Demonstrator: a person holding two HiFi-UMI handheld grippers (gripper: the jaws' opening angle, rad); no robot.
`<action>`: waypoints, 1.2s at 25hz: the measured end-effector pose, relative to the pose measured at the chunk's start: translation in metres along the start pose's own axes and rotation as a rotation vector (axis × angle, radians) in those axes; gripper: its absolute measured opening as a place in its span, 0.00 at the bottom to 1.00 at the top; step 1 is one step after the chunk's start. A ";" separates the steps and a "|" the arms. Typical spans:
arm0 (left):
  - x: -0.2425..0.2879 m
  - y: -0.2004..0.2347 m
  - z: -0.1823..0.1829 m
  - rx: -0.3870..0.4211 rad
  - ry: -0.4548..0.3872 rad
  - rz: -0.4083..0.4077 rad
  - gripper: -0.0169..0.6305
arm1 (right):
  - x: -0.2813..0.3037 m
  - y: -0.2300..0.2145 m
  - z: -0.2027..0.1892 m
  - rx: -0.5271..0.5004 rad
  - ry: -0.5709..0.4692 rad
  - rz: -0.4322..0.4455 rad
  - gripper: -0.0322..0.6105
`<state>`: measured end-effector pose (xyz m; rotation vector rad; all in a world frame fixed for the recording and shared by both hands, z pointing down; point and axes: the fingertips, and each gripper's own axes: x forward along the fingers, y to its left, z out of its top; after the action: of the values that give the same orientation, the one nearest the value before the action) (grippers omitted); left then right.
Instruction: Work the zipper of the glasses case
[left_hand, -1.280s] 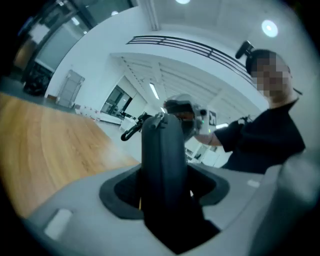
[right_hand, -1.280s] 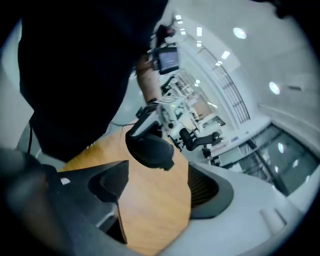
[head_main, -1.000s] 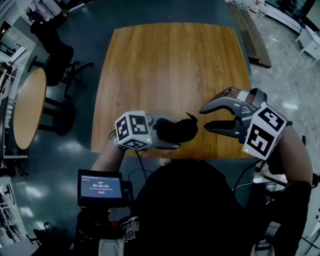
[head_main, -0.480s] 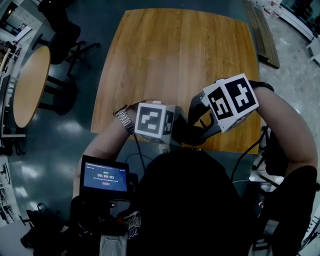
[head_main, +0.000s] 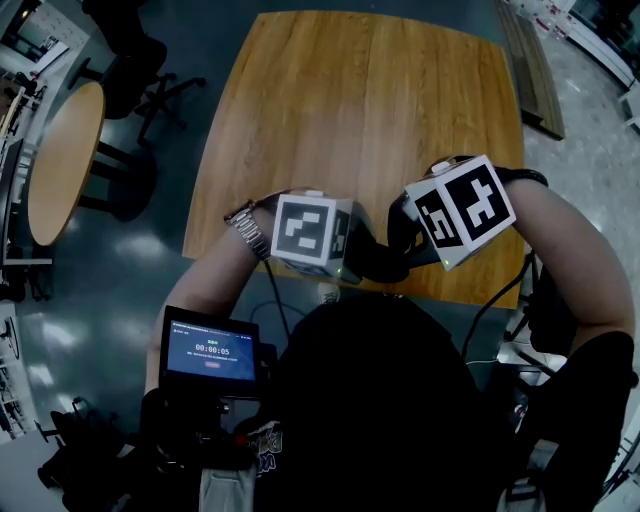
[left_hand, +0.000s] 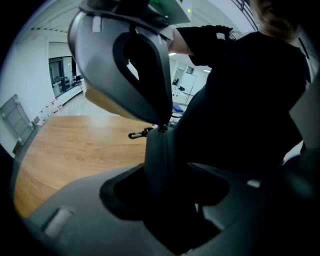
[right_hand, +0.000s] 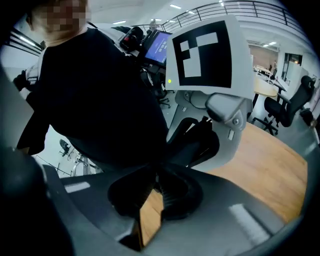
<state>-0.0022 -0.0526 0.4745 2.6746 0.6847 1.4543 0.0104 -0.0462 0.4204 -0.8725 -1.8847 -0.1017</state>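
A black glasses case (head_main: 375, 262) is held up over the near edge of the wooden table (head_main: 360, 110), close to the person's chest. My left gripper (head_main: 355, 262) is shut on the case's body (left_hand: 160, 155), jaws set wide around it. My right gripper (head_main: 398, 240) comes in from the right, and its jaws are closing tight on the case's far end (left_hand: 162, 126), where the zipper pull sits. The pull is hidden between the pads. A small metal clasp (left_hand: 137, 134) sticks out beside that end. In the right gripper view the pads (right_hand: 155, 187) meet on dark material.
A handheld screen (head_main: 210, 352) hangs at the person's left hip. A round side table (head_main: 60, 160) and office chairs (head_main: 130, 50) stand on the left. A low wooden bench (head_main: 530, 70) lies at the back right.
The right gripper was open and apart from the case a second ago. It has since swung in and closed on the case's end. Both grippers turned and drew nearer to the person's body.
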 end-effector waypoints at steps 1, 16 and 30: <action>0.000 0.000 -0.001 0.000 -0.001 0.003 0.43 | 0.001 0.001 -0.002 0.001 -0.001 -0.007 0.09; -0.050 -0.016 0.026 -0.288 -0.680 -0.279 0.43 | -0.058 -0.004 0.019 0.032 -0.300 -0.251 0.08; -0.046 -0.031 0.031 -0.226 -0.562 -0.314 0.43 | -0.044 0.002 0.012 0.089 -0.306 -0.115 0.21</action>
<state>-0.0102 -0.0366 0.4140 2.4697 0.7789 0.6180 0.0118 -0.0626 0.3778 -0.7511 -2.2076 0.0486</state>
